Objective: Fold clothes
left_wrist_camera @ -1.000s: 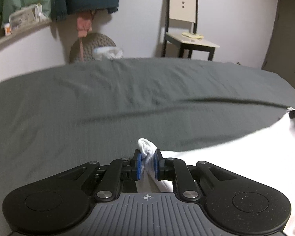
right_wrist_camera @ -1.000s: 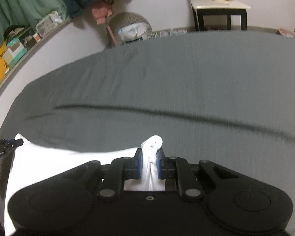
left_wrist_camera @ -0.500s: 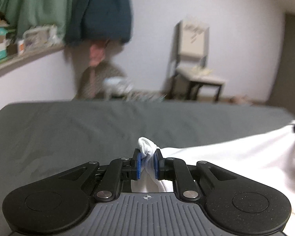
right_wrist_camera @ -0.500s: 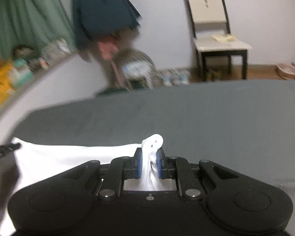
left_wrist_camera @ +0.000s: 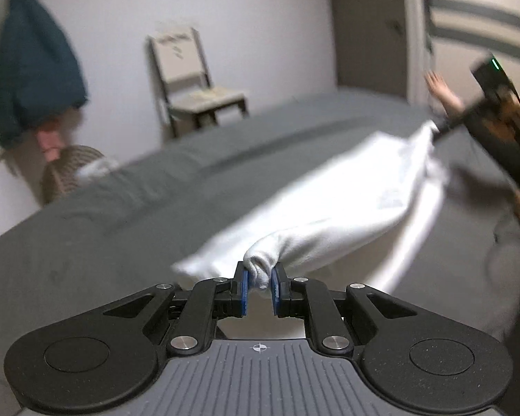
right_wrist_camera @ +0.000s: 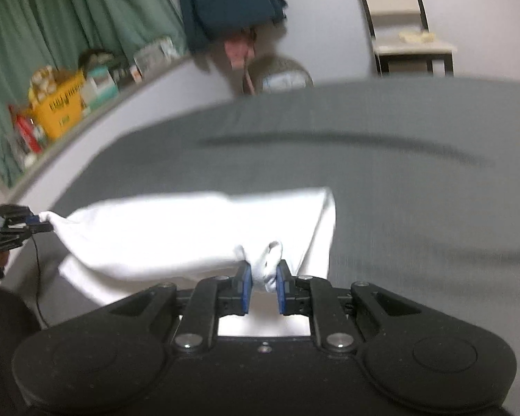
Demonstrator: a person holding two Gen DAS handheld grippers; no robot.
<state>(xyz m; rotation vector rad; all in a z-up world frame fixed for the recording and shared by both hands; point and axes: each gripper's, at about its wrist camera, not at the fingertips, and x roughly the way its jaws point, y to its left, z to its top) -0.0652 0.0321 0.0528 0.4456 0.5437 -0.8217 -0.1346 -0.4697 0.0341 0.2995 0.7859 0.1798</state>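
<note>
A white garment [left_wrist_camera: 336, 204] hangs stretched in the air above the grey bed [left_wrist_camera: 86, 235]. My left gripper [left_wrist_camera: 259, 286] is shut on a bunched corner of it. My right gripper [right_wrist_camera: 263, 284] is shut on the opposite bunched corner of the white garment [right_wrist_camera: 197, 228]. In the left wrist view the right gripper [left_wrist_camera: 443, 126] shows at the far right, pinching the cloth's other end, with a hand behind it. In the right wrist view the left gripper [right_wrist_camera: 34, 225] shows at the far left, holding its end. Part of the cloth hangs doubled beneath the stretched edge.
The grey bed [right_wrist_camera: 398, 180] spreads wide ahead. A chair [left_wrist_camera: 194, 83] stands by the far wall, a dark coat [left_wrist_camera: 34, 69] hangs at the left, and a round woven basket [left_wrist_camera: 69, 173] sits on the floor. A shelf with boxes [right_wrist_camera: 62, 104] runs along green curtains.
Both grippers swung sideways and lifted the white garment off the bed; it now hangs taut between them. The left gripper rolled, so the room looks tilted. Both grips stayed shut.
</note>
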